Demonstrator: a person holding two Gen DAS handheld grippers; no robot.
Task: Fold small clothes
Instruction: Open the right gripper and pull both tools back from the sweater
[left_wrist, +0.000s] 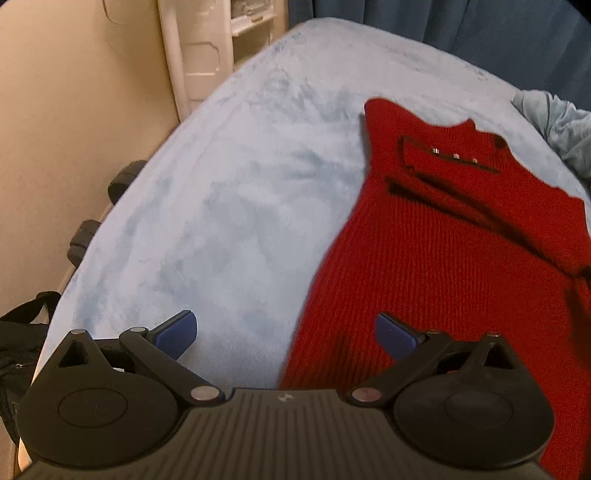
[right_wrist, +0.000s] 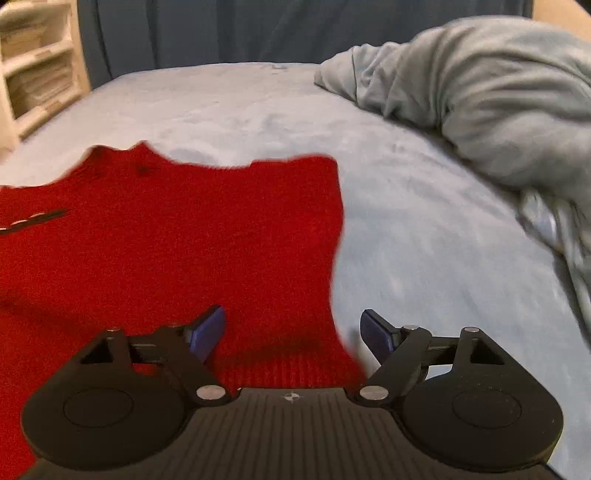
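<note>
On the bed (right_wrist: 406, 229): red knit garment (right_wrist: 166, 251) laid flat, unfolded
Left gripper (left_wrist: 286, 338): fingers apart, over the garment's left edge
Right gripper (right_wrist: 293, 332): fingers apart, over its right edge; folding not yet begun

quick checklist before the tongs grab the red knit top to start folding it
1. Left tongs open, holding nothing: ok.
2. Right tongs open, holding nothing: ok.
3. Red knit top spread flat on the blue bedcover: mostly ok; its dark-edged button strip lies at a slant.
4. Each tongs straddles a side edge of the top near the hem: ok.
5. Room to fold on the right: ok; the rumpled grey-blue blanket lies apart from the top.
6. Tongs touching the fabric: cannot tell.
</note>
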